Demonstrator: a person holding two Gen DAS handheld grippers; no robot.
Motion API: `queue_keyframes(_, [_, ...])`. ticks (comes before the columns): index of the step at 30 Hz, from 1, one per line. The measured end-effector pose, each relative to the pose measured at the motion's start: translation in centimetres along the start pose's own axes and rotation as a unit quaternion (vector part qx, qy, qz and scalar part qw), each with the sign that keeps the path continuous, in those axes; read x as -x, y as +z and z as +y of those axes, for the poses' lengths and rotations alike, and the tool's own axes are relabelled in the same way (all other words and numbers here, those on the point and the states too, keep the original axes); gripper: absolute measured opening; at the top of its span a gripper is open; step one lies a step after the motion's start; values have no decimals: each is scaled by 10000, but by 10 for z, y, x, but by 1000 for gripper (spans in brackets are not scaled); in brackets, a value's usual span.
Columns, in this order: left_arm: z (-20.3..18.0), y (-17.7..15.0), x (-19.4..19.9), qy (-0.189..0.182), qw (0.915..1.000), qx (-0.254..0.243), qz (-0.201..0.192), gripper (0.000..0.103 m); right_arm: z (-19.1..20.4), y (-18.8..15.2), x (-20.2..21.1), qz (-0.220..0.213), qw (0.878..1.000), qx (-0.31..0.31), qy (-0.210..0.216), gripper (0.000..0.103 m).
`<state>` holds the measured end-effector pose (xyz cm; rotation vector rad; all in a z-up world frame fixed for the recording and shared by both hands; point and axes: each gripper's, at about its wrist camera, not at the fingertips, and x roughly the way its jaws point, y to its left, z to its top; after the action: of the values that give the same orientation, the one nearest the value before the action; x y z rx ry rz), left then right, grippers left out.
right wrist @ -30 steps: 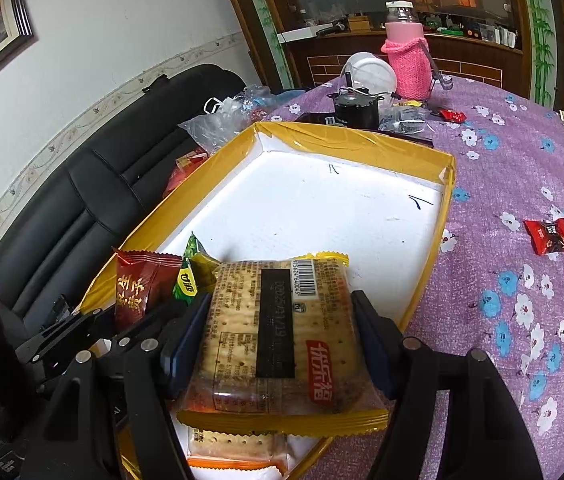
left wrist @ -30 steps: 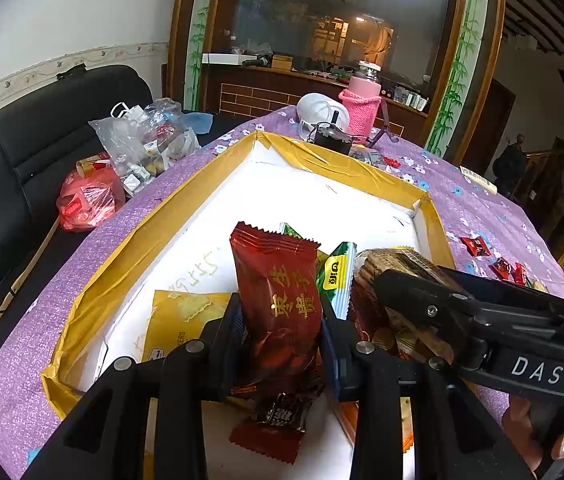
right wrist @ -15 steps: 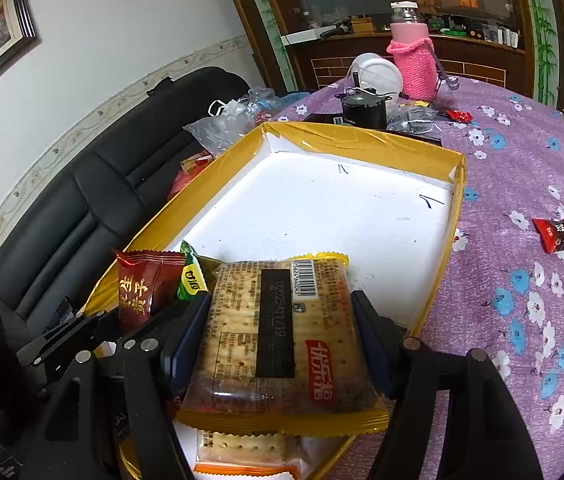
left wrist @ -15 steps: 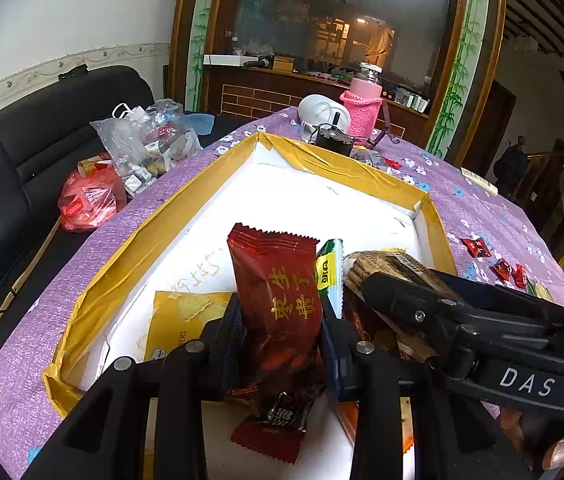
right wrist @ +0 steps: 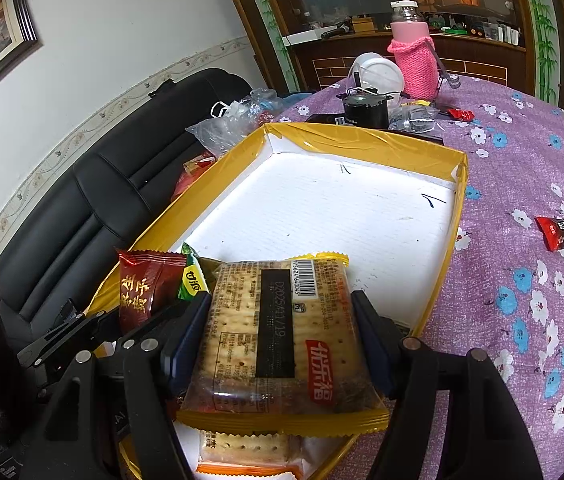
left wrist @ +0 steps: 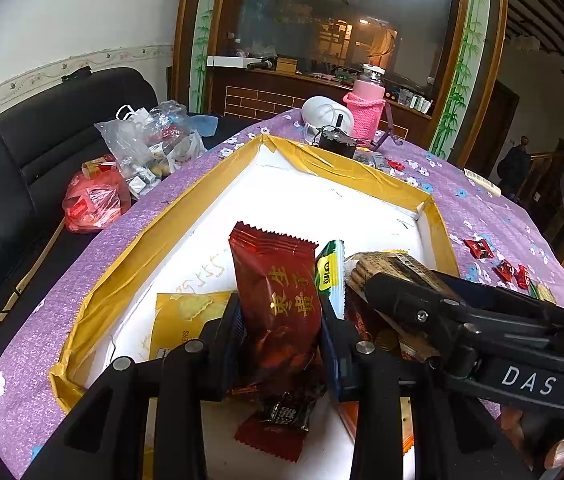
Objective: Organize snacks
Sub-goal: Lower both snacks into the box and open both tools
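My left gripper is shut on a dark red snack packet with gold writing, held upright over the near end of the yellow-rimmed white tray. A green-and-yellow packet stands just behind it. My right gripper is shut on a clear cracker pack with a yellow edge, above the tray's near right corner. The red packet and left gripper show at its left. In the tray lie a yellow packet, a small dark red candy and another cracker pack.
Red wrapped candies lie on the purple flowered tablecloth right of the tray. A pink-sleeved bottle, a white bowl and a black pot stand beyond the tray. Plastic bags sit at the left by a black sofa.
Both grippers have drifted slightly toward me and to the left over the tray's near end, each still holding its packet. Nothing was let go.
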<state>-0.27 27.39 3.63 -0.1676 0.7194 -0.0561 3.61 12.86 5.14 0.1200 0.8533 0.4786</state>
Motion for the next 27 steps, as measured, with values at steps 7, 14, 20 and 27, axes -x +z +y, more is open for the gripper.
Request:
queue_keyframes(7, [2, 2, 5, 52, 10000, 13, 32, 51, -1, 1, 4, 30, 9998, -82, 165, 69])
queue_keyframes(14, [3, 6, 18, 115, 9998, 38, -134, 63, 2, 1, 19, -109, 9993, -120, 336, 69])
queue_keyframes(20, [1, 9, 29, 142, 9996, 30, -230, 66, 5, 0, 38, -271, 9989, -122, 361, 69])
queue_keyframes(27, [-8, 12, 40, 156, 9992, -38, -354, 68, -8, -2, 61, -395, 9983, -275, 315, 69])
